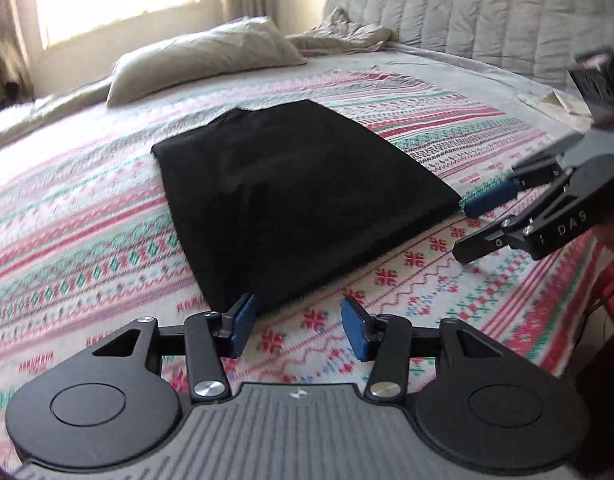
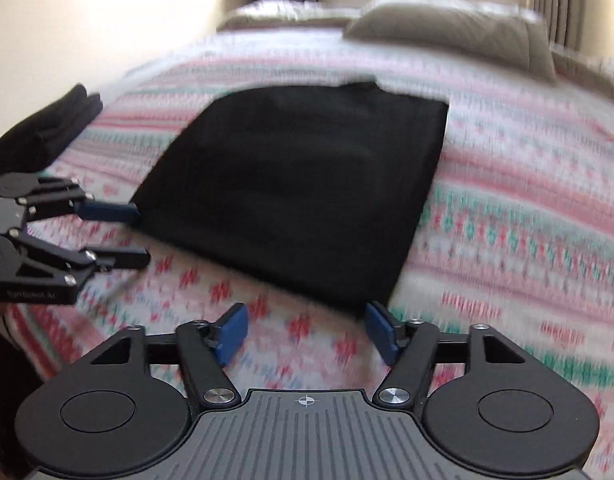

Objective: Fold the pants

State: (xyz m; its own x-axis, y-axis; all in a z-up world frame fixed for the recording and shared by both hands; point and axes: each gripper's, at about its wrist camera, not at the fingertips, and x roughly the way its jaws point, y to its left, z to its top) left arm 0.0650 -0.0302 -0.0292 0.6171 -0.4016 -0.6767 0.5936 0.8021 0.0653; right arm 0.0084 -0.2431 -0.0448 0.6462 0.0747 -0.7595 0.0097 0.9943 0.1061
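The black pants lie folded into a flat rectangle on the patterned bedspread. In the left wrist view my left gripper stands open at the pants' near edge. Its left pad sits beside the near corner, and only bedspread shows between the pads. My right gripper is open at the pants' right corner, holding nothing. The blurred right wrist view shows the pants ahead of the open right gripper, with its right pad by the near corner. The left gripper is open at the pants' left corner.
A second dark folded garment lies at the bed's left edge. A beige pillow and crumpled sheets lie beyond the pants, with a quilted grey backrest behind. Dark objects stand at the right edge of the bed.
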